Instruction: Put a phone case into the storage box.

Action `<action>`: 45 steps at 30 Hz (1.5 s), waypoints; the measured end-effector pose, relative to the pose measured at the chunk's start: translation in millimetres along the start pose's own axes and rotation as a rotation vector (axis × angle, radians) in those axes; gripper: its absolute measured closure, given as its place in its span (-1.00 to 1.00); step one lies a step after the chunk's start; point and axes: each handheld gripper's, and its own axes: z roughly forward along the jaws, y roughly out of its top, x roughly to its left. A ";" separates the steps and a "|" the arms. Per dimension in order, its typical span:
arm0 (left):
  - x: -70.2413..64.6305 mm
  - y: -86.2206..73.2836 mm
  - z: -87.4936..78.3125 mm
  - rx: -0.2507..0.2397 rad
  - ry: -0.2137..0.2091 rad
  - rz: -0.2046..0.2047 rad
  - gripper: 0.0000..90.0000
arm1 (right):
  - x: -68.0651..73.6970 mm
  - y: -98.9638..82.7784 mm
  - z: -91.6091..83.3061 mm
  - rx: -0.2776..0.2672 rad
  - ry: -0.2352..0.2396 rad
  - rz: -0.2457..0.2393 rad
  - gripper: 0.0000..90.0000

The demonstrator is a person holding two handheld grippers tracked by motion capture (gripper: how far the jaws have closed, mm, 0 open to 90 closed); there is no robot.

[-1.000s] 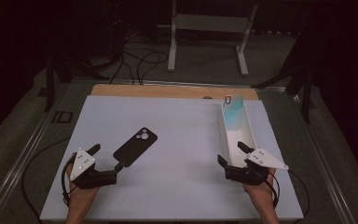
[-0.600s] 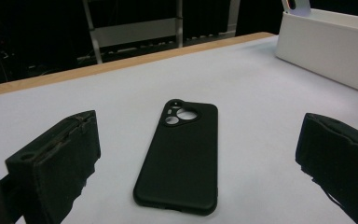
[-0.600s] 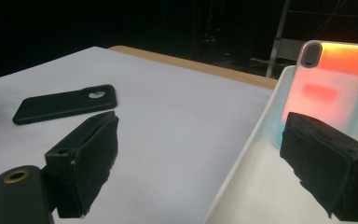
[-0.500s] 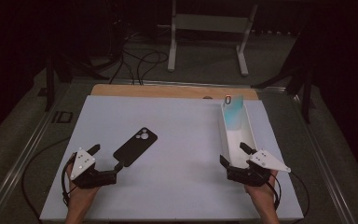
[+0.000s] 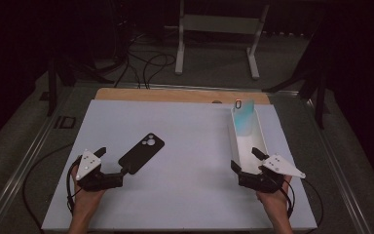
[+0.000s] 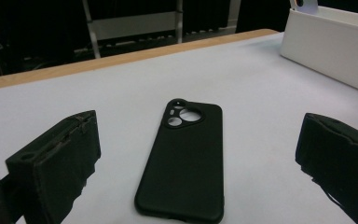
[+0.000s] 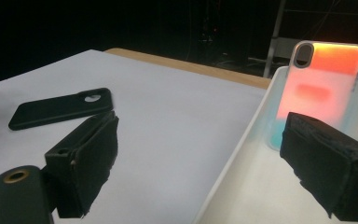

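Note:
A black phone case lies back-up on the white table mat, left of centre, with its camera cutout at the far end. My left gripper is open just short of the case's near end, and the black phone case lies on the mat between and beyond the jaws. A translucent orange-and-teal phone case leans upright at the far end of a long white tray. My right gripper is open at the tray's near end, with one jaw over the mat and one over the tray, empty.
The white mat covers the table, with a wooden strip along its far edge. Beyond the table are a white stand and cables on the floor. Metal rails run along both sides of the table.
My right gripper has drifted slightly toward the near edge of the table. The left gripper and both cases have stayed put.

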 end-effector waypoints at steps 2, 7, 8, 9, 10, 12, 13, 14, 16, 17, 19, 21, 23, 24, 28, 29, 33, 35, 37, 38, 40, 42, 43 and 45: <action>1.3 1.6 3.7 0.011 -0.004 -0.002 -0.99 | -0.6 0.7 0.5 -0.005 0.000 0.004 -0.75; 4.4 4.3 13.0 0.048 -0.021 0.000 -0.99 | -2.8 1.0 -0.2 -0.004 -0.001 0.002 -0.75; 5.3 4.7 14.9 0.062 -0.024 -0.001 -0.99 | -3.4 0.9 -0.3 -0.002 -0.004 0.004 -0.75; 6.2 4.9 17.1 0.072 -0.025 0.000 -0.99 | -4.0 0.8 -0.5 0.000 -0.006 0.008 -0.75; 7.0 5.2 19.4 0.087 -0.026 -0.002 -0.99 | -4.7 0.4 -0.2 -0.003 -0.007 0.007 -0.75; 8.8 5.7 23.8 0.110 -0.032 -0.004 -0.99 | -5.1 0.3 -0.2 0.002 -0.015 0.001 -0.75; 9.5 6.2 26.0 0.124 -0.035 -0.002 -0.99 | -5.0 0.3 -0.3 0.003 -0.016 -0.003 -0.75; 9.8 6.7 28.3 0.134 -0.037 -0.003 -0.99 | -4.9 0.4 -0.4 0.004 -0.014 -0.003 -0.75; 10.6 8.5 33.4 0.162 -0.036 0.002 -0.99 | -5.2 0.8 -0.4 0.005 -0.012 -0.003 -0.75; 10.8 9.3 36.2 0.181 -0.034 0.005 -0.99 | -5.2 1.1 -0.3 0.005 -0.009 -0.001 -0.75; 11.1 10.0 41.4 0.208 -0.046 0.009 -0.99 | -5.4 1.8 -0.5 0.004 -0.010 0.000 -0.75; 11.0 10.2 44.1 0.227 -0.048 0.015 -0.99 | -5.5 2.0 -0.7 0.002 -0.011 -0.001 -0.75; 10.6 10.0 51.1 0.267 -0.051 0.027 -0.99 | -5.6 2.0 -1.3 0.003 -0.012 0.000 -0.75; 10.8 10.0 53.1 0.277 -0.054 0.028 -0.99 | -6.1 1.9 -1.2 0.000 -0.010 -0.001 -0.75; 10.5 10.0 60.6 0.306 -0.061 0.032 -0.98 | -7.3 1.6 -1.9 0.003 -0.015 0.001 -0.75; 10.4 9.9 62.2 0.313 -0.064 0.029 -0.98 | -7.8 1.5 -2.2 0.003 -0.017 0.001 -0.75; 11.0 7.8 68.2 0.337 -0.068 0.026 -0.98 | -8.0 2.0 -3.0 0.000 -0.019 0.000 -0.75; 11.3 6.2 71.0 0.348 -0.067 0.026 -0.98 | -7.9 2.3 -3.3 0.000 -0.017 -0.002 -0.75; 11.7 4.7 73.7 0.361 -0.070 0.022 -0.98 | -7.7 2.3 -3.2 0.000 -0.017 -0.002 -0.75; 11.8 4.1 75.1 0.368 -0.070 0.024 -0.98 | -7.8 2.3 -3.1 0.000 -0.018 -0.003 -0.75; 12.4 2.8 77.8 0.380 -0.072 0.021 -0.98 | -7.9 2.3 -3.1 0.001 -0.019 -0.001 -0.75; 13.2 1.6 79.9 0.395 -0.074 0.018 -0.97 | -7.8 2.3 -3.1 0.000 -0.019 -0.003 -0.75; 13.7 1.1 81.0 0.402 -0.073 0.019 -0.97 | -7.8 2.3 -3.1 0.000 -0.019 -0.003 -0.75; 14.3 0.0 82.9 0.415 -0.079 0.015 -0.95 | -7.9 2.3 -2.9 0.000 -0.019 -0.003 -0.75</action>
